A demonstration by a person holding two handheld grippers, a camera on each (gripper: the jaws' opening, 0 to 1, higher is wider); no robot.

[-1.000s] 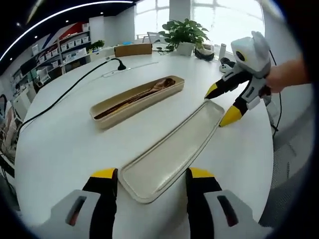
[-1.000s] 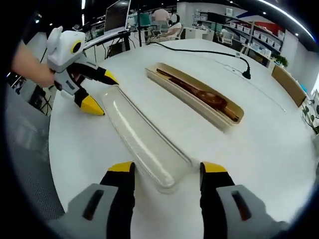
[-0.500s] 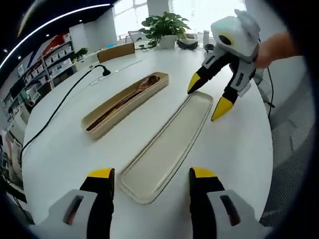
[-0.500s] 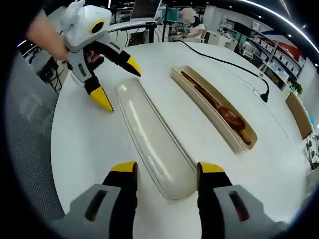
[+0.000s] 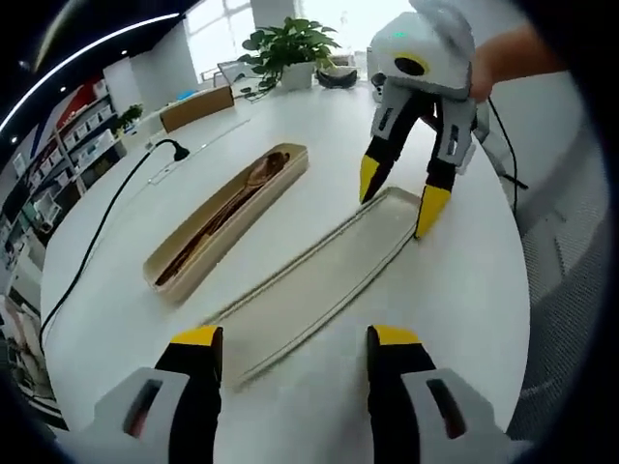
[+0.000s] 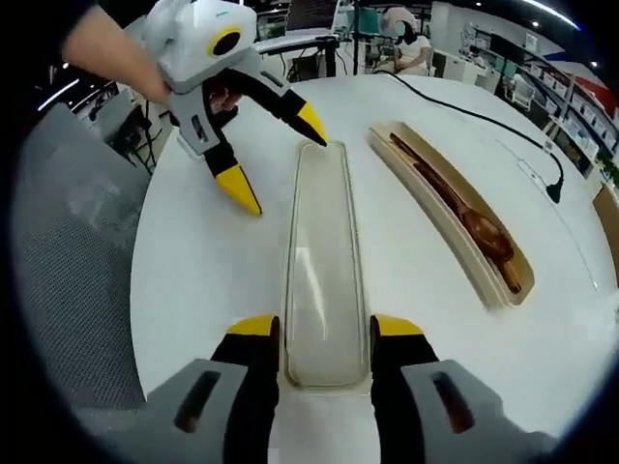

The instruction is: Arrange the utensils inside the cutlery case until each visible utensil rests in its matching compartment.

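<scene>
Right gripper point(image 6: 324, 329) is spread wide, jaws straddling the near end of the lid point(image 6: 324, 261), one on each side; I can't tell if they touch its rim. Nothing held. In the left gripper view the same gripper point(image 5: 397, 198) hangs over the lid's far end point(image 5: 387, 208), yellow tips just off the rim on either side.

Left gripper point(image 5: 290, 338) is also wide and holding nothing, jaws either side of the lid's near end point(image 5: 261, 333). In the right gripper view it point(image 6: 276, 155) sits at the far end, one tip near the lid's end rim, the other out over the bare desk point(image 6: 193, 271).

The case tray point(image 5: 218, 222) lies beside the lid, apart from it, with a brown wooden spoon point(image 6: 484, 227) and what look like more slim wooden pieces inside. Contents look seated, so my read is the lid is the next step.

Risks:
- Lid is shallow, long and slick-looking; a squeeze across the width from one end could pop it out or skid it on the desk.
- Uneven lift between the two ends would tilt it.
- Swinging it over could clip the tray wall and shift the utensils.

Surroundings: black cable point(image 5: 97, 251) runs beyond the tray, potted plant point(image 5: 290, 43) and cardboard box point(image 5: 193, 106) at the far edge, all well clear. Nothing lies between lid and tray.
</scene>
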